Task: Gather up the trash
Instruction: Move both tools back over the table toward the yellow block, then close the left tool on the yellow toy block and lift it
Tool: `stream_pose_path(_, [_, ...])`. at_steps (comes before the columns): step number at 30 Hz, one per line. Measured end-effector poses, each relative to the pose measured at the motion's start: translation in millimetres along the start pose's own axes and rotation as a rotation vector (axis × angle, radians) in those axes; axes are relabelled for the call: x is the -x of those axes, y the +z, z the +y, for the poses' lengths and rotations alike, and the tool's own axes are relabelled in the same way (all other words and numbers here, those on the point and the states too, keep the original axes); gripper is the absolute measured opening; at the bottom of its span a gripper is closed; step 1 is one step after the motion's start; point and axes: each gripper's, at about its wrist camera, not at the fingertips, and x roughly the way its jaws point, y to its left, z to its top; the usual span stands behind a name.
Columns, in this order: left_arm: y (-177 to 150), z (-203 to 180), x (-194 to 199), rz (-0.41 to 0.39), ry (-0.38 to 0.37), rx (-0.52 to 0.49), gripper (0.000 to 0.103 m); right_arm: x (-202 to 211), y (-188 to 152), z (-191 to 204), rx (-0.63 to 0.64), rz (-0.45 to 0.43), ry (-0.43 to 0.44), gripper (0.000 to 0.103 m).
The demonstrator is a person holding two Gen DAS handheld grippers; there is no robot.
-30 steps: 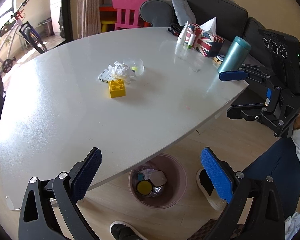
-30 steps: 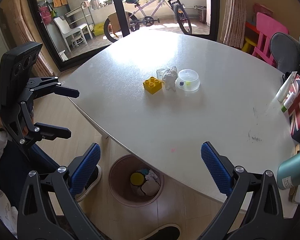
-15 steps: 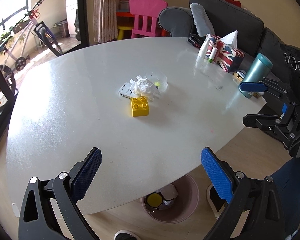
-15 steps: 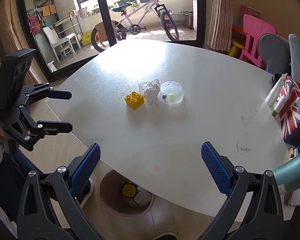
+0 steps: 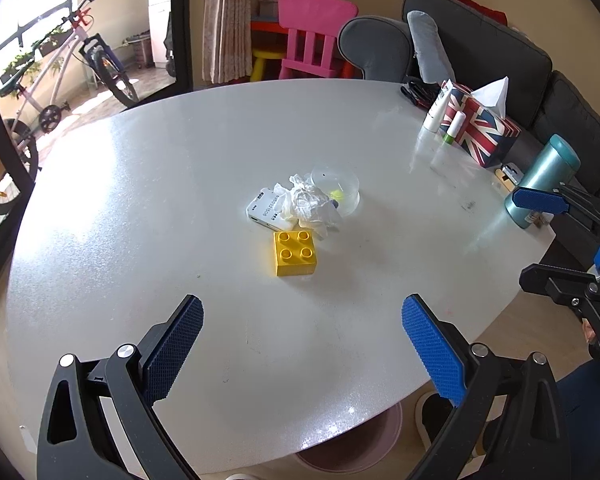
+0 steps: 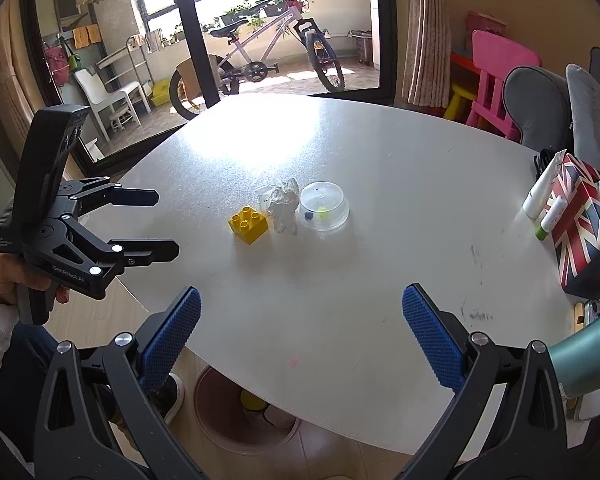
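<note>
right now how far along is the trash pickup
Done: the pink bin under the table edge already holds some items. In hand: nothing. The left gripper and the right gripper are both open and empty, above the near part of the table. Left: the crumpled tissue lies on the table between the yellow brick and the clear plastic lid, untouched.

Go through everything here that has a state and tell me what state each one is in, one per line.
Left gripper: open, empty, above the table.
Right gripper: open, empty.
Crumpled tissue: lying on the table beside the yellow block.
Clear plastic container: upside down on the table.
Trash bin: on the floor under the table edge, already holding trash.
Teal bottle: upright, capped.
</note>
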Motion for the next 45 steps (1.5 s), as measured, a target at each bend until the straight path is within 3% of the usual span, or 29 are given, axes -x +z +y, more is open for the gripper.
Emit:
stream_pose_path(19, [24, 9, -62, 0.064, 0.1, 0.049, 0.096, -3, -4, -7, -0.006, 0.015, -0.01, 0.099])
stream_pose_path(25, [25, 5, -72, 0.085, 0.098, 0.033, 0.095, -4, -5, -11, -0.011, 0.02, -0.011, 0.099])
stream_pose_path(27, [24, 4, -74, 0.095, 0.096, 0.025, 0.087, -4, -5, -11, -0.011, 0.02, -0.01, 0.099])
stream_pose_path(29, [24, 2, -77, 0.109, 0.095, 0.022, 0.07, -4, -5, -11, -0.011, 0.02, -0.011, 0.099])
stream_pose_path(30, [24, 2, -79, 0.116, 0.092, 0.02, 0.066, -4, -5, -11, -0.011, 0.02, -0.011, 0.099])
stream_pose_path(32, [23, 2, -81, 0.125, 0.092, 0.017, 0.041, -4, -5, -11, -0.012, 0.021, -0.01, 0.099])
stream_pose_path(34, [23, 3, -81, 0.126, 0.091, 0.017, 0.032, -4, -5, -11, -0.011, 0.02, -0.011, 0.099])
stream_pose_path(45, [20, 5, -60, 0.086, 0.074, 0.0, 0.032, -7, -4, -13, -0.009, 0.019, -0.01, 0.099])
